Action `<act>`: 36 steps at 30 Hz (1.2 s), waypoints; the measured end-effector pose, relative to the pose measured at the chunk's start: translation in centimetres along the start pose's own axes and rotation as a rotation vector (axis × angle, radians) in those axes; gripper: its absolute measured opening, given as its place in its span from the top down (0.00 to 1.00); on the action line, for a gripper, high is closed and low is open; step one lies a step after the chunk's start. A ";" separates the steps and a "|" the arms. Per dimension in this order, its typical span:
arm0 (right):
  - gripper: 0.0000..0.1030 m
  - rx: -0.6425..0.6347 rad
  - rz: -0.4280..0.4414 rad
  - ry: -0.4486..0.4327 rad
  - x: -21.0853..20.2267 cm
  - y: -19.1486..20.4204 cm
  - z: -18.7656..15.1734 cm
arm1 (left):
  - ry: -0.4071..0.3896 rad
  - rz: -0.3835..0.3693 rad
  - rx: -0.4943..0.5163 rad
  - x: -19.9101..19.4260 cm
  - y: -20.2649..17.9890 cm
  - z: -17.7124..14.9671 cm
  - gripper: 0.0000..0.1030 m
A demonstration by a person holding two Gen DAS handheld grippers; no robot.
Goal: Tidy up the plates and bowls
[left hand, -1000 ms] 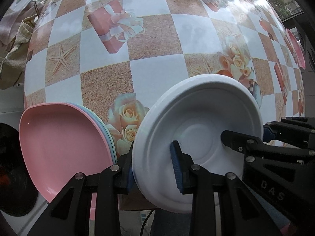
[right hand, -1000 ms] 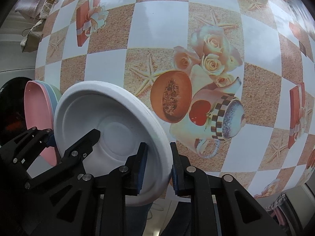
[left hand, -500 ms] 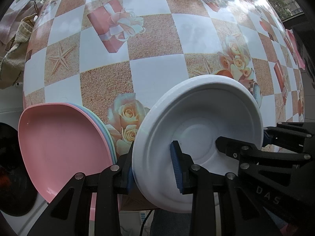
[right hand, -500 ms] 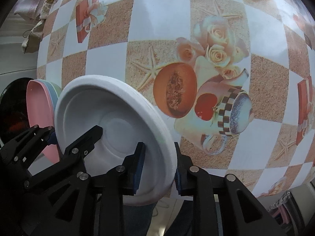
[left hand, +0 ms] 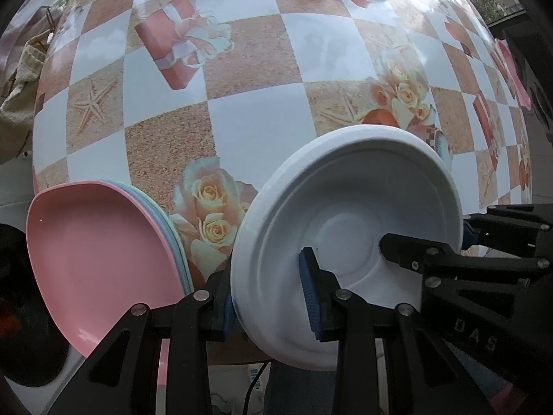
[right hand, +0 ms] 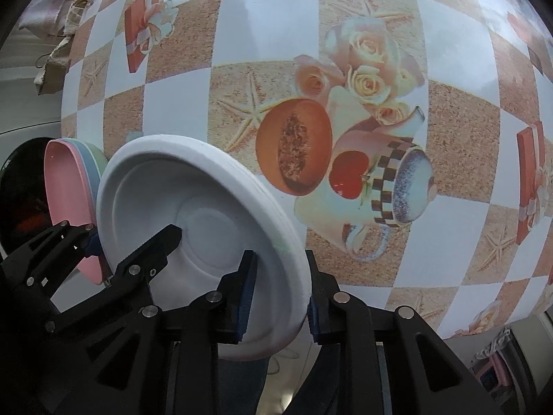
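Note:
A white bowl (left hand: 345,214) hangs tilted above the checked tablecloth (left hand: 249,128), held from both sides. My left gripper (left hand: 269,294) is shut on its left rim, one blue pad inside the bowl and one outside. My right gripper (right hand: 280,297) is shut on the opposite rim (right hand: 297,276) in the same way. Each view also shows the other gripper: the right gripper (left hand: 425,238) and the left gripper (right hand: 134,238). A stack of plates, pink plate (left hand: 96,259) on top with pale blue and green ones under it, lies at the table's near left edge, left of the bowl.
Another pink dish (left hand: 511,69) lies at the table's far right edge. A beige cloth (left hand: 20,79) hangs off to the left. A dark round object (left hand: 13,311) sits below the table's left edge. A cable (left hand: 252,387) hangs under the near edge.
The right gripper's jaws have widened a little and the bowl's rim now sits deeper between them. The bowl and the left gripper have hardly moved.

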State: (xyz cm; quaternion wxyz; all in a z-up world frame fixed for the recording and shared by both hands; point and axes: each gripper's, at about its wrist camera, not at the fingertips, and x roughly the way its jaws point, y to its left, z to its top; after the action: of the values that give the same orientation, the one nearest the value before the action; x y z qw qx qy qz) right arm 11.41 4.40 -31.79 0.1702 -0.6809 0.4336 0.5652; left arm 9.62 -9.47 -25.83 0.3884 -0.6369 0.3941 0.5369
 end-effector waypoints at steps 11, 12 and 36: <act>0.73 0.023 -0.006 -0.005 -1.1 -1.1 0.4 | 0.000 -0.006 0.017 -0.4 -1.4 0.2 0.65; 0.73 0.030 -0.006 -0.006 -1.3 -0.9 0.4 | -0.001 -0.007 0.019 -0.5 -1.4 0.2 0.65; 0.73 -0.038 -0.049 -0.115 -10.9 1.9 2.4 | -0.144 -0.001 -0.021 -7.8 -1.8 1.7 0.65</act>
State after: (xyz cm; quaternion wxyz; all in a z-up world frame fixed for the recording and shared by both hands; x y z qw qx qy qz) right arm 8.62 9.41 -22.09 0.1959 -0.6608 0.3955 0.6070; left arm 9.80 -6.53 -18.22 0.4092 -0.6009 0.3594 0.5851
